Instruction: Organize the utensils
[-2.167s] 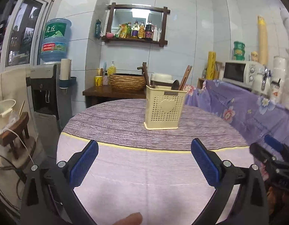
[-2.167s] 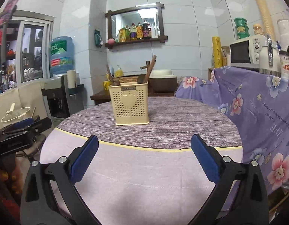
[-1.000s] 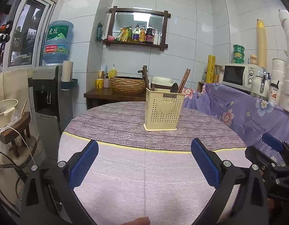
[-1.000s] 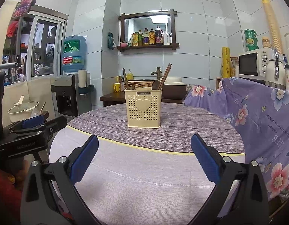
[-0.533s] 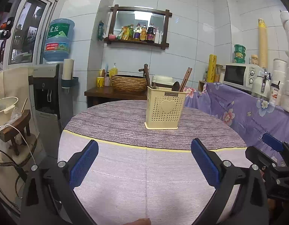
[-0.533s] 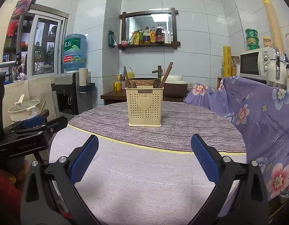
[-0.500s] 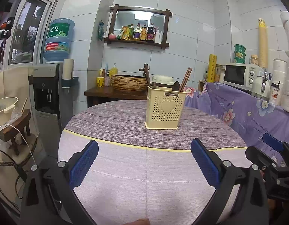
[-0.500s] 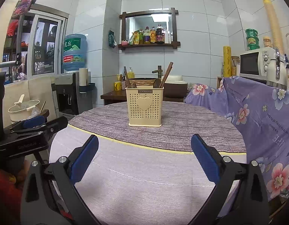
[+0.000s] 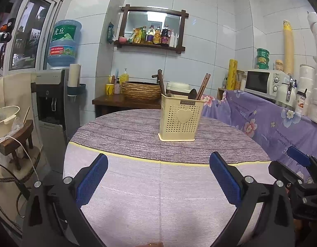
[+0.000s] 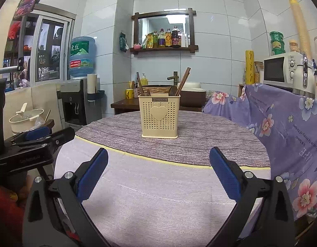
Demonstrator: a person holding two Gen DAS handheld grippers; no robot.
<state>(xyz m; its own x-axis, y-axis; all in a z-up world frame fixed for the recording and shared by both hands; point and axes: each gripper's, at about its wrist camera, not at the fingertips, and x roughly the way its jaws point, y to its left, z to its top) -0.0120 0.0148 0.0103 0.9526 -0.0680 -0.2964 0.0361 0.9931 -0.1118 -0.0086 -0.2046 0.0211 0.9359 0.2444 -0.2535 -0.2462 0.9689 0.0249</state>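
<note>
1. Utensils (image 10: 180, 84) stand upright in a cream plastic holder (image 10: 160, 116) on the far half of a round table (image 10: 158, 195), dark wooden handles and a pair of chopsticks (image 9: 202, 86) poking above its rim.

2. No loose utensil shows anywhere on the cloth in either view, so the sorting looks either finished or not yet begun; the frames do not settle which.

3. Both tools are idle: the left gripper (image 9: 158, 177) is spread wide and holds nothing, and the right gripper (image 10: 158, 173) is likewise spread wide and empty, blue pads facing each other across bare cloth.

4. From the right wrist view the holder sits straight ahead, centred between the two fingers and well apart from them, across the yellow stripe in the cloth.

5. From the left wrist view the holder lies ahead and slightly toward the right finger, also well apart.

6. Each gripper shows at the edge of the other's view, so the two are held side by side at the near edge of the table.

7. Any next move would call for a forward reach over the near cloth, then a narrow pinch on a single handle above the rim, since the handles stand close together.
</note>
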